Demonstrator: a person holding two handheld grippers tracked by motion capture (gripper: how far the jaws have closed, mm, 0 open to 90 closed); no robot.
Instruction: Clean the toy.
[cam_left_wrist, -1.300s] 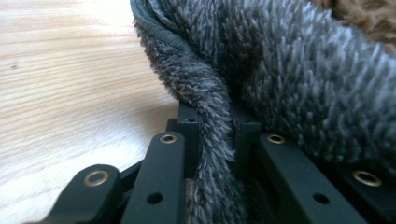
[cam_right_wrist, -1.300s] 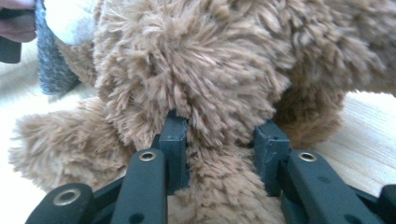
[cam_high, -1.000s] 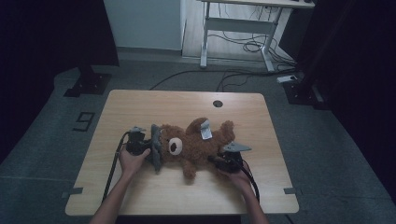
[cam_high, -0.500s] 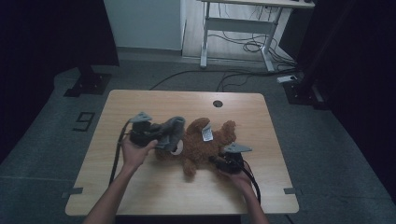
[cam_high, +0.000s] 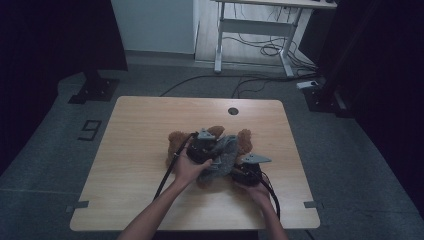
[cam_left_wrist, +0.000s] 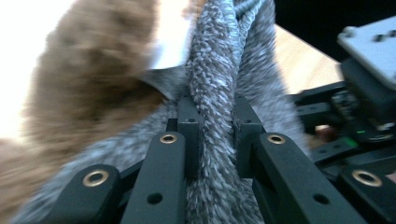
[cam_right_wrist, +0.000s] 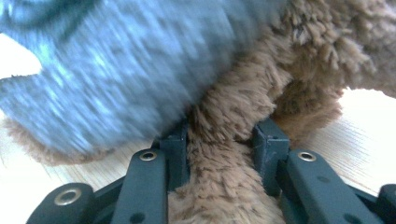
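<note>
1. A brown plush teddy bear (cam_high: 175, 142) is lain on a light wooden table (cam_high: 135, 150), mid-right.
2. Its grey knitted garment (cam_high: 225, 155) is pinched by the left gripper (cam_high: 202, 147).
3. A furry limb is clamped by the right gripper (cam_high: 245, 172).
4. Grey carpet floor (cam_high: 60, 165), a white desk frame (cam_high: 255, 30) and cables are seen behind.

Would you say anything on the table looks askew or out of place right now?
Yes. The grey knitted garment is bunched in a twisted rope across the brown teddy bear instead of lying flat. The left gripper pinches that fabric, and the right gripper clamps a furry limb. Nothing looks spilled or torn.
</note>
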